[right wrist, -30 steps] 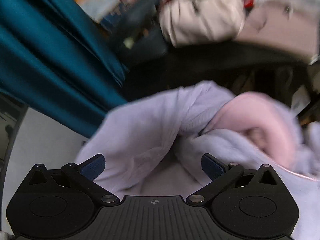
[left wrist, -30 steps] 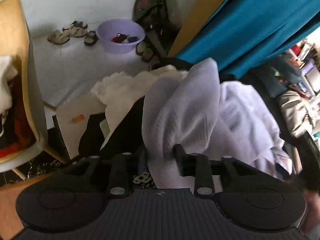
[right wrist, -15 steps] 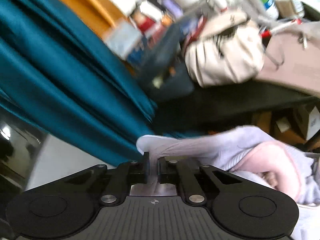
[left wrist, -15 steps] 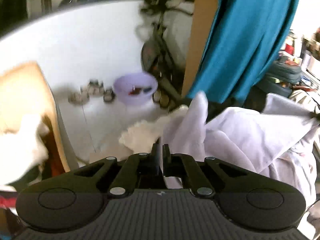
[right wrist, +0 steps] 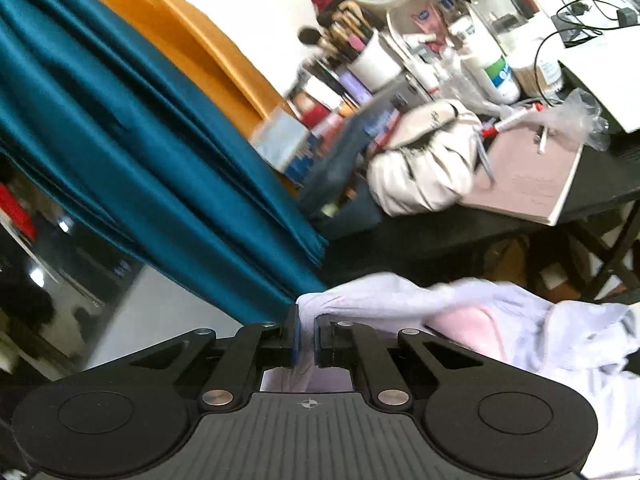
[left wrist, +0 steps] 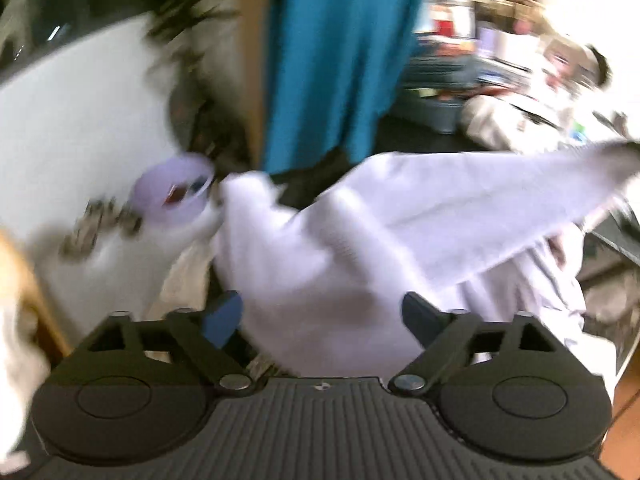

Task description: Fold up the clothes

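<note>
Right gripper (right wrist: pixel 306 338) pinching a fold of the lavender garment (right wrist: pixel 520 332), pads pressed together on cloth. Left gripper (left wrist: pixel 322 316) spread wide, just been opening; cloth between the pads, not gripped. Garment (left wrist: pixel 400 240) hanging mid-air, stretched rightward. Soft, light, limp; probably best taken at an edge or shoulder seam. Purple basin (left wrist: pixel 172 192) seen from left wrist only; cluttered desk (right wrist: pixel 480 216) from right only.

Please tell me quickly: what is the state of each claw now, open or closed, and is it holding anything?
Left claw: open, just opened; pale lilac garment between its fingers, not gripped.
Right claw: closed on the pale lilac garment.
</note>
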`<state>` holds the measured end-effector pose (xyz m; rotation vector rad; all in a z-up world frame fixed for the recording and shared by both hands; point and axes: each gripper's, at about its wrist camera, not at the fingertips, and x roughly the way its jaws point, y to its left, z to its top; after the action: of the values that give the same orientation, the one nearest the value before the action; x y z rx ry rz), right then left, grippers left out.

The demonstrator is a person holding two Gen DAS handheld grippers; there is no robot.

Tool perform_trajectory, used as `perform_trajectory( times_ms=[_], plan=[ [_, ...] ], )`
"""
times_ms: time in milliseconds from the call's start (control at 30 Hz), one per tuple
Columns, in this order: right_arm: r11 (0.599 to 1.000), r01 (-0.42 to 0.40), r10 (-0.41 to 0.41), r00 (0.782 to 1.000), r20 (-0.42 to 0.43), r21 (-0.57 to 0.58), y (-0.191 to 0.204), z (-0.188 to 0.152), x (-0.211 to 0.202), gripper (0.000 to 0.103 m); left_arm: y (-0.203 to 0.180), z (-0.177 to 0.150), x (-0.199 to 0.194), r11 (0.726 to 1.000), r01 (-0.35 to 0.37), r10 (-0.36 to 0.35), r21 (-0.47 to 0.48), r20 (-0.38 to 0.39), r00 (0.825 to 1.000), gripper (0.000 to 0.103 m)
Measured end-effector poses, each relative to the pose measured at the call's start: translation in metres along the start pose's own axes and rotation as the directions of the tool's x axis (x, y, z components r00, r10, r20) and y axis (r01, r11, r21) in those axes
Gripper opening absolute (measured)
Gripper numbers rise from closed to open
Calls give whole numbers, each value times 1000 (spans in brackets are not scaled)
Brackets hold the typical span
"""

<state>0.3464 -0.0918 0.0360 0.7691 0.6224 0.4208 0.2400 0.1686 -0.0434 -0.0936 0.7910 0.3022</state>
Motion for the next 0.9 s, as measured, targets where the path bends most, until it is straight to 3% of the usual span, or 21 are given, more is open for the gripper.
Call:
perform_trajectory(
  times_ms=[133,267,400,500,567,600,667,767,833,900],
  plan=[
    [999,-39,41,997,58,-32,27,14,-9,6,-45,7,0,977,42,-57,208,69,996,96],
    [994,-76,83,994,77,-80,50,21,-26,6,-76,14,13,943,2,-50,332,136,989,96],
    [994,-52,63,991,118,-95,53,24,-51,6,-80,20,27,943,-10,-24,333,96,995,96],
    [995,27,-10,985,169,-98,36,22,-76,6,-64,16,34,955,16,-32,298,47,998,100],
    [990,130,-117,972,202,-51,12,17,-93,6,-53,9,42,959,8,-12,282,11,1000,100],
    [982,188,-180,960,216,-18,-3,14,-102,6,-47,4,45,962,1,3,273,-15,1000,100],
    [940,337,-338,913,230,47,-33,-1,-112,6,-33,-6,51,970,-2,22,242,-80,997,100],
    [868,475,-492,861,125,146,-76,-30,-105,8,-15,-17,53,994,34,-17,107,-151,988,100],
    [812,560,-572,819,34,165,-94,-47,-91,16,-8,-22,54,998,51,-45,27,-179,983,101],
    [744,647,-647,760,-61,166,-107,-64,-74,34,-4,-24,58,999,43,-48,-26,-209,977,102]
  ],
)
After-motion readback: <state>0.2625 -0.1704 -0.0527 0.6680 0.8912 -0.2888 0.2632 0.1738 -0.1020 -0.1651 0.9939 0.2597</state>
